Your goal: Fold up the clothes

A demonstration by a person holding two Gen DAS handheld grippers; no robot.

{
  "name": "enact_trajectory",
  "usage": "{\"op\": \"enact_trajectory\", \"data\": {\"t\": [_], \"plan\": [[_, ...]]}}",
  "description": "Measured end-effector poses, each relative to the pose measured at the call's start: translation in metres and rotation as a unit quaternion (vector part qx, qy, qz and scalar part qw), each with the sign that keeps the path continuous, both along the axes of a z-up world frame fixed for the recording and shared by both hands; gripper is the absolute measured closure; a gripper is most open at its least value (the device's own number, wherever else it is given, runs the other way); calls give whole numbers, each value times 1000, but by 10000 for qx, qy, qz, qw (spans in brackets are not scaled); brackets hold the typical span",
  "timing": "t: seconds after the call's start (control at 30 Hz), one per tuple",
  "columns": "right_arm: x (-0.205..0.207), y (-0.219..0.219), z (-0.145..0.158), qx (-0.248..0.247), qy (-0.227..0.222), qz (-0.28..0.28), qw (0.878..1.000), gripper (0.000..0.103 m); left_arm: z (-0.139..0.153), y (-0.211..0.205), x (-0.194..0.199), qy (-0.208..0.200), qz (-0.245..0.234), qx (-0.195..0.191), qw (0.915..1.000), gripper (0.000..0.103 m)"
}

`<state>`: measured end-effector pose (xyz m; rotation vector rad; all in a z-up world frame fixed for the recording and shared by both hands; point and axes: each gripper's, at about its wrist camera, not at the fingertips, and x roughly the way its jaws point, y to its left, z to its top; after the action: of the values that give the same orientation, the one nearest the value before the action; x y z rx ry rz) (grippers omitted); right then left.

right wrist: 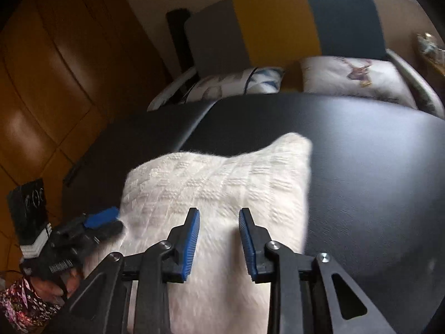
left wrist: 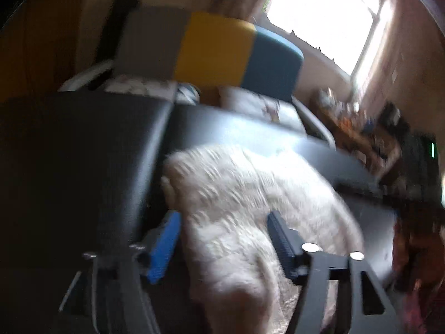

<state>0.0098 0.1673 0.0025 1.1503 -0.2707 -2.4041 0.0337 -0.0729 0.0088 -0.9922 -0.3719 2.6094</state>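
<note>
left gripper (left wrist: pixel 224 224): my black linkage arms, silver round screws, ribbed blue pad on one finger
right gripper (right wrist: pixel 219 222): same black frame, blue ribbed pads (right wrist: pixel 192 246), silver pivot screws
sleeve (right wrist: pixel 19 303): dark, pink floral print

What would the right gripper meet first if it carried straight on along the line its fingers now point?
Most likely the white knitted garment, which lies directly ahead of the right gripper and under its open jaws on the black table. Depth is unclear.

Both grippers (left wrist: pixel 222 220) (right wrist: pixel 219 217) seemingly parted, empty
</note>
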Motion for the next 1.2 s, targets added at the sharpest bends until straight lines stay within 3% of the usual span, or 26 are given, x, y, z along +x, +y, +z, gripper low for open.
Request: {"op": "enact_trajectory", "data": {"t": [0.07,0.13,0.23,0.3,0.4,0.5,0.53,0.6,0.7,0.87,1.0,1.2], "plan": [[14,6,7,-71,78,-2,9999,74,9,-3,4,146,96,162,9997,25],[24,3,11,-133,108,76,9998,74,11,7,2,130,7,-24,9999,25],[39,-12,12,-96,144,328,9993,74,1,30,7,117,-305,-880,9956,25],[54,-29,10,200,159,659,9975,74,-13,44,15,100,-492,-1588,9860,29],[80,-52,3,743,242,1148,9903,76,-31,41,30,37,-573,-1809,9818,31],[97,-61,-16,1187,-7,1335,9839,77,-44,23,37,-234,-463,-1368,9892,30],[99,-59,-25,1226,-209,1292,9838,77,-51,18,38,-362,-418,-1165,9917,24],[101,-49,-41,985,-399,1185,9872,78,-63,6,41,-571,-291,-732,9952,16],[100,-32,-47,363,-594,890,9936,79,-65,-15,39,-894,-106,143,9958,15],[109,-33,-43,421,-521,890,9938,77,-38,-35,43,-715,-50,742,9947,16],[114,-30,-44,289,-561,822,9946,77,-23,-50,29,-792,-212,1406,9867,9],[116,-27,-42,193,-590,778,9950,77,-38,-58,-2,-1593,-432,2049,9648,8]]}}
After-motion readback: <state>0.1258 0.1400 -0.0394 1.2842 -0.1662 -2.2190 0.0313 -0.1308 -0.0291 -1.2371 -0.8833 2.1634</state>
